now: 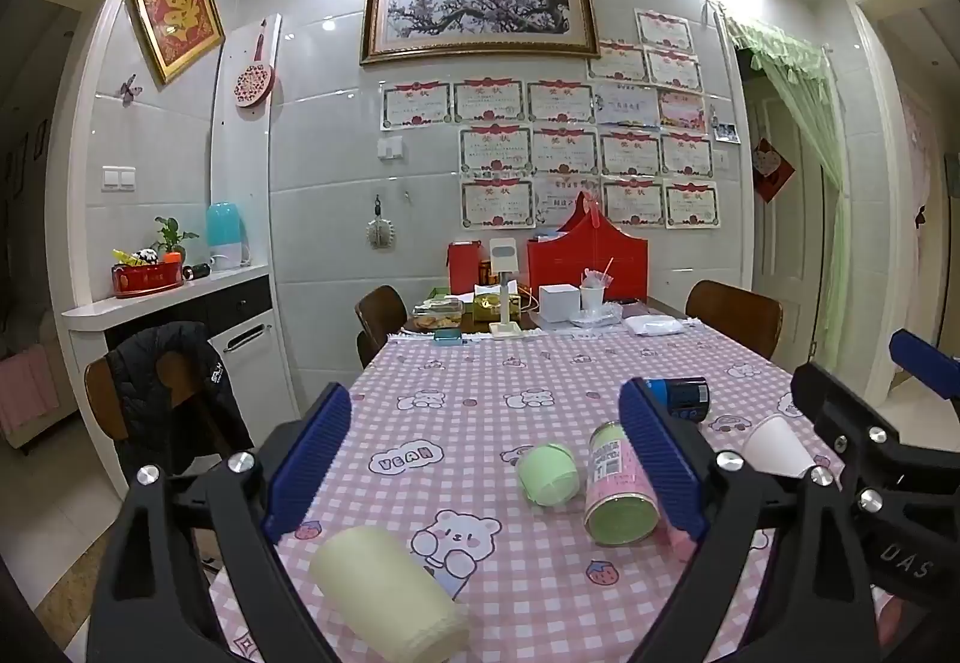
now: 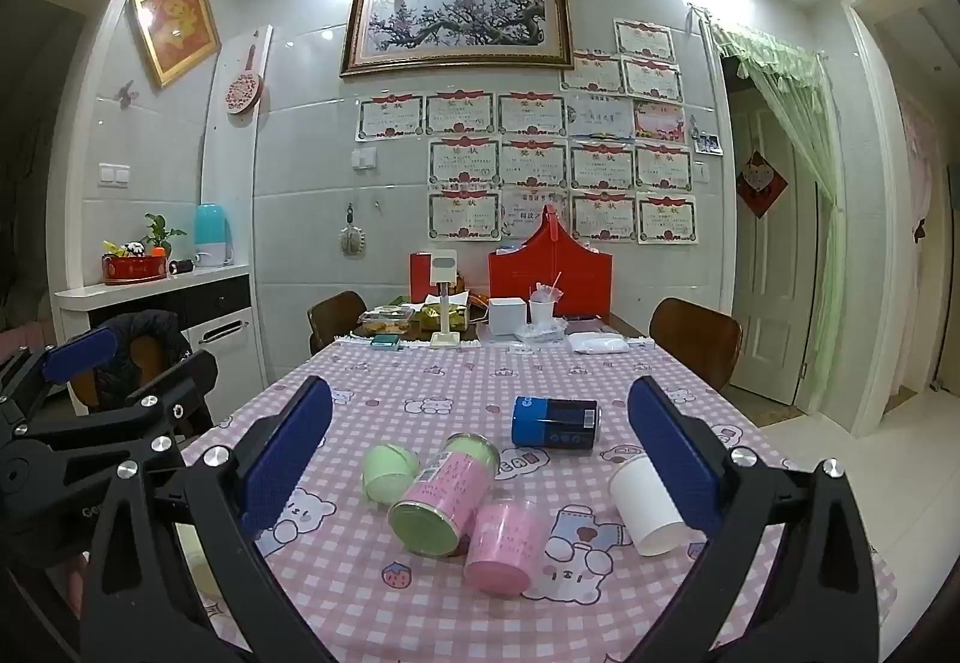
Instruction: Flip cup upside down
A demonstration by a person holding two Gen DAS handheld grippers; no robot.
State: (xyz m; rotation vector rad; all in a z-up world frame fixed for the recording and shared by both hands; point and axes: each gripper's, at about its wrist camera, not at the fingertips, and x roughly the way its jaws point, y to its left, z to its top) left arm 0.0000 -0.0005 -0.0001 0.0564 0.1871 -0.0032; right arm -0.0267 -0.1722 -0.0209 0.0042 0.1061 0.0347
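Several cups and cans lie on their sides on the pink checked tablecloth (image 2: 420, 387). A white paper cup (image 2: 645, 507) lies near my right gripper's right finger; it also shows in the left wrist view (image 1: 774, 447). A small green cup (image 2: 389, 470) (image 1: 549, 474), a pink can with green ends (image 2: 447, 489) (image 1: 618, 489), a pink cup (image 2: 504, 549), a blue can (image 2: 555, 422) (image 1: 684, 398) and a cream cup (image 1: 387, 585) lie there too. My left gripper (image 1: 486, 462) is open and empty above the table. My right gripper (image 2: 480, 459) is open and empty above the cluster.
The far end of the table holds red boxes (image 2: 549, 273), a white stand (image 2: 444, 303), food containers and a white cup with straws (image 2: 543, 309). Brown chairs (image 2: 696, 339) stand at the sides; one carries a black jacket (image 1: 174, 381). A counter (image 1: 168, 297) stands at left.
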